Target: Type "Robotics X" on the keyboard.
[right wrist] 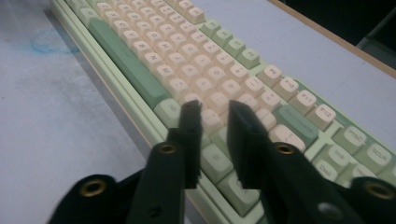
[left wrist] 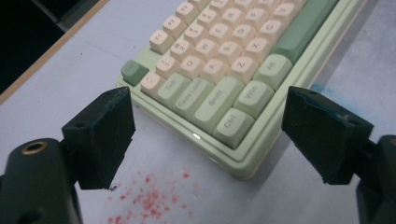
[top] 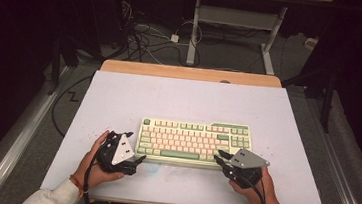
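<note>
A pale green keyboard (top: pixel 194 142) with cream and green keys lies flat near the front of the white table (top: pixel 179 97). My left gripper (top: pixel 135 147) is open at its front left corner. In the left gripper view the jaws (left wrist: pixel 210 135) stand wide apart on either side of that corner of the keyboard (left wrist: pixel 219 70), by the Ctrl key, holding nothing. My right gripper (top: pixel 218 156) hovers over the front right keys. In the right gripper view its jaws (right wrist: pixel 215 112) are almost together, a narrow empty gap between them, above the keyboard (right wrist: pixel 210 70).
Red specks (left wrist: pixel 149 200) dot the table in front of the left jaw. A faint blue smear (right wrist: pixel 51 44) marks the surface before the keyboard. A wooden strip (top: pixel 192 73) borders the far edge. Beyond it are a desk frame and floor cables (top: pixel 145 38).
</note>
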A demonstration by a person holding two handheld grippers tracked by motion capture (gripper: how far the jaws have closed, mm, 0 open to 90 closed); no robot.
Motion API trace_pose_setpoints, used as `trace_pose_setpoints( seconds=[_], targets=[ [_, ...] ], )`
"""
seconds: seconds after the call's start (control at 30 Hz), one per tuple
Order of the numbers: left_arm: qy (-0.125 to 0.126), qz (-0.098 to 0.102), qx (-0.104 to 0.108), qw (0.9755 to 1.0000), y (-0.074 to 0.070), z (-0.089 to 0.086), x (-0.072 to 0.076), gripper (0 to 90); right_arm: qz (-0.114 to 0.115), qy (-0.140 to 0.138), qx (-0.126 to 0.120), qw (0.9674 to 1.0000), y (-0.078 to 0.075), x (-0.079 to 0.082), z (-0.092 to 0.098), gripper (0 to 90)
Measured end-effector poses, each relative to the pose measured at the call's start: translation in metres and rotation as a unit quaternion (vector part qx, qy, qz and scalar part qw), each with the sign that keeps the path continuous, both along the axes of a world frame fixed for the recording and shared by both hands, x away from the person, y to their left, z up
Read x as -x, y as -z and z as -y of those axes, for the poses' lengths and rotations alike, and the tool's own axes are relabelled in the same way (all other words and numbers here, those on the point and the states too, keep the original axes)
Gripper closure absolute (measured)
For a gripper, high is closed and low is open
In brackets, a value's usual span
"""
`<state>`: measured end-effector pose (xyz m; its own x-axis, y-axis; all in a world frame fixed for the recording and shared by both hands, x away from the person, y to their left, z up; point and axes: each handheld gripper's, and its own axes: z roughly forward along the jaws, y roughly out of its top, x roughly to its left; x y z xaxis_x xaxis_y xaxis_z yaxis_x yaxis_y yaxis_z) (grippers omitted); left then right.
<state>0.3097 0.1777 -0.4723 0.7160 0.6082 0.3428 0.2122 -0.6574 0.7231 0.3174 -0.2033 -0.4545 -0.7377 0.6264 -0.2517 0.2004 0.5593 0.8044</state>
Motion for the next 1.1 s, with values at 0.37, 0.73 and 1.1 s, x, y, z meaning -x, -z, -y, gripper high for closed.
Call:
trace_pose_setpoints(
  seconds=[0.37, 0.73, 1.1],
  targets=[
    [-0.002, -0.022, -0.001, 0.9998, 0.007, -0.006, 0.012, 16.6, -0.037, -0.021, 0.019, 0.9989, 0.005, -0.036, -0.038, 90.0],
    [-0.003, -0.030, -0.005, 0.9995, 0.008, -0.008, 0.011, 16.6, -0.047, -0.011, 0.034, 0.9983, 0.004, -0.069, -0.069, 90.0],
    [0.001, -0.034, -0.011, 0.9993, 0.009, -0.007, 0.011, 16.6, -0.062, -0.005, 0.055, 0.9966, 0.009, -0.078, -0.080, 90.0]
  ],
)
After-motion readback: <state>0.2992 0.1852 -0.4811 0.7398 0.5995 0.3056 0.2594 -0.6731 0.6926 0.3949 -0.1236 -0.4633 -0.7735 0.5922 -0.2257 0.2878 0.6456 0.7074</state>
